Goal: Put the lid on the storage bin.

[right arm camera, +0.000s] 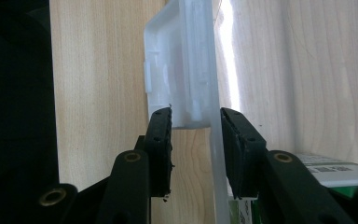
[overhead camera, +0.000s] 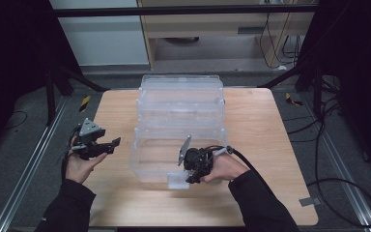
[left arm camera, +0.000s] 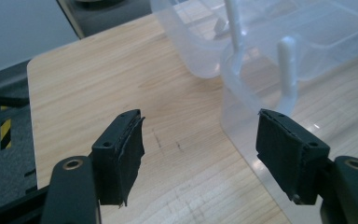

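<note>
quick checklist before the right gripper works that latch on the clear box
1. Right gripper at the latch: ok, the latch and the wall behind it sit between its fingers.
2. Fingers pressing the latch: cannot tell.
3. Left gripper clear of the box: ok, open, beside it.
4. Box flat on the table: ok.
5. Latch open or locked: cannot tell.

A light wooden table point(overhead camera: 261, 121) — on it stand three clear plastic bins point(overhead camera: 181, 116), touching in a row.
</note>
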A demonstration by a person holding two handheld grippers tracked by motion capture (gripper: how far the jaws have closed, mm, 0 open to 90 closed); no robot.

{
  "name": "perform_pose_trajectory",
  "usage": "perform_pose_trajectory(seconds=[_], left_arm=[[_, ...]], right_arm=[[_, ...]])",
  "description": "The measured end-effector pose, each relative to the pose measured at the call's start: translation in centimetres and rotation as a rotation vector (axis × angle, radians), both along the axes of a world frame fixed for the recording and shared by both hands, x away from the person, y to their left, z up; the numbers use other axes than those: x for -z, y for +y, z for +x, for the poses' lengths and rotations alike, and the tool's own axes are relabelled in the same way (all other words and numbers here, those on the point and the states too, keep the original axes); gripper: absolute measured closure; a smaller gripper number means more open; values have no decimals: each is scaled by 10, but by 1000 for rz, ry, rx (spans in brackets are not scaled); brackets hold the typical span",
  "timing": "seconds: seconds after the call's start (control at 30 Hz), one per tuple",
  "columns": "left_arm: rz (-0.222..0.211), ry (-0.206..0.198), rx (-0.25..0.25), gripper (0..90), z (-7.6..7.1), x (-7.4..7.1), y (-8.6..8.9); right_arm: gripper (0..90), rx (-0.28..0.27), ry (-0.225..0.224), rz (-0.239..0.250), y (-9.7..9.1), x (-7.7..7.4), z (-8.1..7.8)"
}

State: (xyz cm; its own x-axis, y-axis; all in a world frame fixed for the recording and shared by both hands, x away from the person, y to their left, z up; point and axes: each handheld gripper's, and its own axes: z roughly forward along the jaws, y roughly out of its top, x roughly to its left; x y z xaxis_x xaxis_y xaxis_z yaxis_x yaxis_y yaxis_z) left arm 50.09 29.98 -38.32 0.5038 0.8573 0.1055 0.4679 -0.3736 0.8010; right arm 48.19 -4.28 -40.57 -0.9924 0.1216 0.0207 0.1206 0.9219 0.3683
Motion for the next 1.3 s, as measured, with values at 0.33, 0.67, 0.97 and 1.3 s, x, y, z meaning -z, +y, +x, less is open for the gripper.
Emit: perform_pose_trajectory(seconds=[0.33,0.67,0.97,1.3], left_arm=[[26,-54,110,366,11,-28,-5],[134,-74,302,392,22,-49,-20],[194,-94,410,370,36,-83,-43],[251,-119,516,358,52,-107,-72]], right_arm=[[657,1,0,-1,0,0,0],[657,4,-2,-12,1,0,-1],[657,0,-2,-10,0,0,-1],[657,5,-1,-12,1,0,-1]])
